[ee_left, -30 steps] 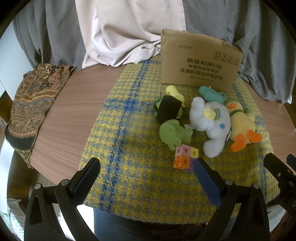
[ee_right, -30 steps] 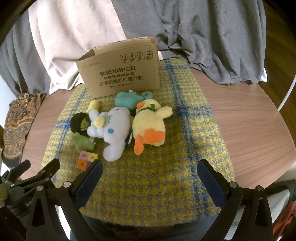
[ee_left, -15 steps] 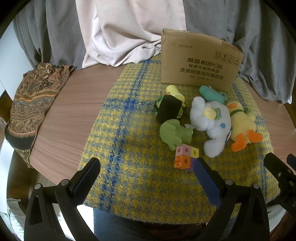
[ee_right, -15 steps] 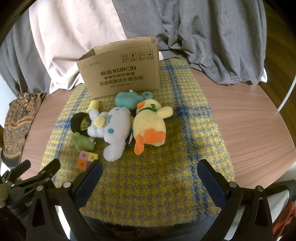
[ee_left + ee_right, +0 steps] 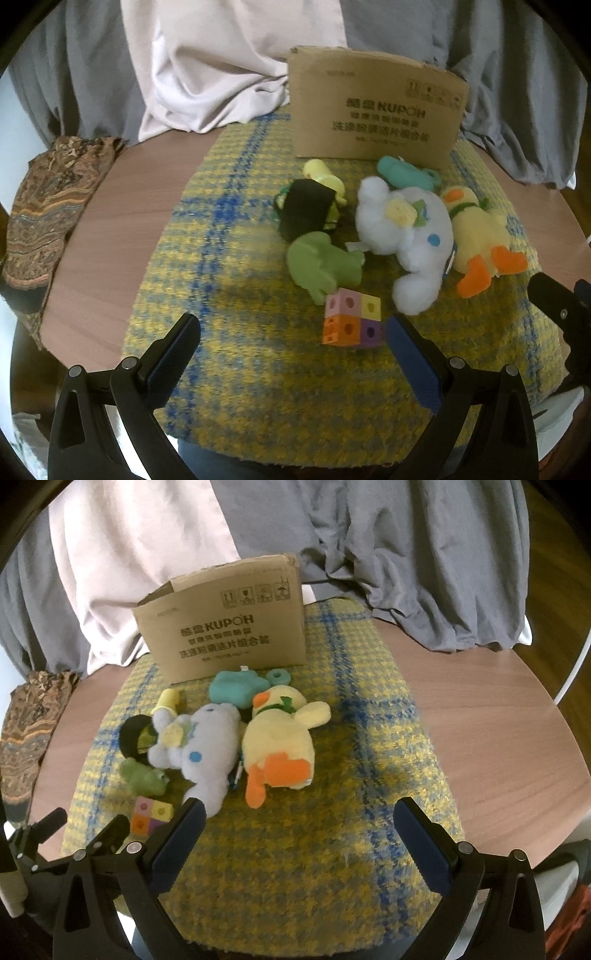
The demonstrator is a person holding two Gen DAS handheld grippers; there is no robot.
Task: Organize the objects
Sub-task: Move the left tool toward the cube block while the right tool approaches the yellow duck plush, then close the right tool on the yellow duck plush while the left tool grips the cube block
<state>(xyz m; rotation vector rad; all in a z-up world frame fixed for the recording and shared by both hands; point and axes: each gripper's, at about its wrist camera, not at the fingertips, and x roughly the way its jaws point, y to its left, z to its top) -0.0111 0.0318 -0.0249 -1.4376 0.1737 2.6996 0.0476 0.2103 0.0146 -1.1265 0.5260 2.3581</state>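
A heap of toys lies on a yellow-and-blue plaid mat (image 5: 229, 266) (image 5: 369, 775): a white plush (image 5: 406, 232) (image 5: 207, 746), a yellow duck plush (image 5: 476, 240) (image 5: 280, 742), a teal plush (image 5: 402, 171) (image 5: 236, 688), a green frog plush (image 5: 321, 264) (image 5: 144, 777), a black band (image 5: 304, 208) (image 5: 129, 734) and a coloured cube block (image 5: 352, 321) (image 5: 151, 812). Behind them stands a cardboard box (image 5: 376, 110) (image 5: 225, 631). My left gripper (image 5: 291, 343) hangs open just short of the cube block. My right gripper (image 5: 299, 825) is open, near the white plush's foot and the duck's feet.
The mat covers a round wooden table (image 5: 122, 206) (image 5: 498, 738). A patterned brown cloth (image 5: 44, 210) (image 5: 26, 731) drapes over its left edge. Grey and pale fabric (image 5: 221, 66) (image 5: 406, 554) hangs behind the box. The right gripper's tips (image 5: 557, 306) show at the left view's right edge.
Both grippers have moved forward toward the toys, which now look larger and closer. The toys and box have not shifted.
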